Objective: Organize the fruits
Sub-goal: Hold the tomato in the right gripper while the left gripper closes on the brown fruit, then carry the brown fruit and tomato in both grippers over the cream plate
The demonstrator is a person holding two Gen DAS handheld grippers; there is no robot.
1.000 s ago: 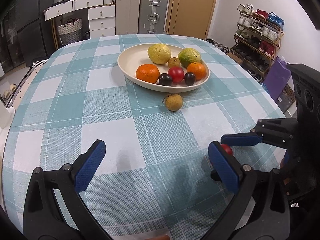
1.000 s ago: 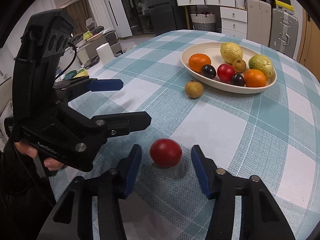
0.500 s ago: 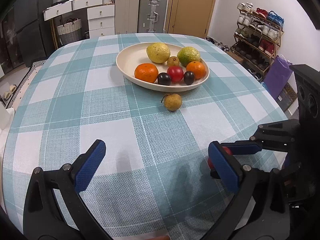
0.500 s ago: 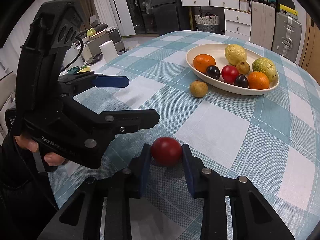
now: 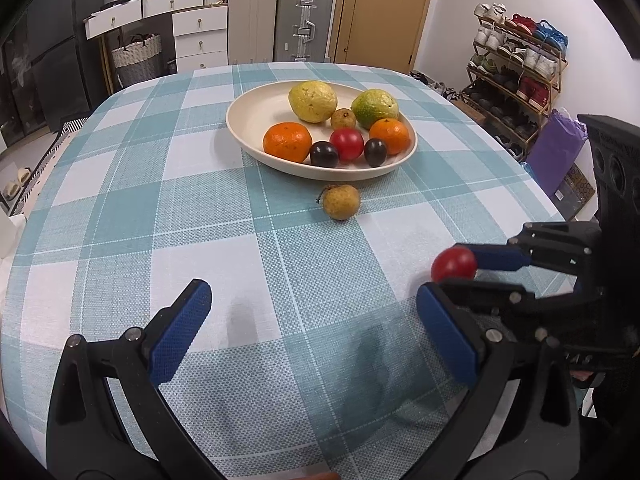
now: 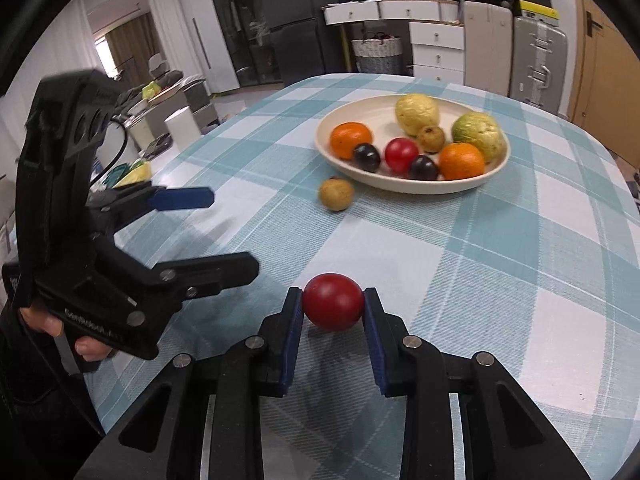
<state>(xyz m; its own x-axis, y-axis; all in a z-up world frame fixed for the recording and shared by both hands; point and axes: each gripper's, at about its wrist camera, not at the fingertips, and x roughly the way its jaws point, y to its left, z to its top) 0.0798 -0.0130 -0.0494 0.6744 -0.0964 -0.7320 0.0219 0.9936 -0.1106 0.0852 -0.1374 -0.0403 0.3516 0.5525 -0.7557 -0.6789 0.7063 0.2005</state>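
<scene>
Fruit first: a red tomato-like fruit (image 6: 333,301) sits pinched between the two blue pads of the right gripper (image 6: 333,312), over the checked tablecloth (image 6: 500,260); whether it touches the cloth cannot be told. In the left wrist view the same red fruit (image 5: 454,264) shows at the right edge, held by the right gripper (image 5: 464,276). A small yellow-brown fruit (image 5: 341,201) lies on the cloth just in front of the cream bowl (image 5: 256,116). The bowl holds two oranges, two dark plums, a red fruit, a small brownish fruit, a yellow fruit and a green one. The left gripper (image 5: 308,324) hangs above the cloth, its fingers spread wide apart and holding nothing.
</scene>
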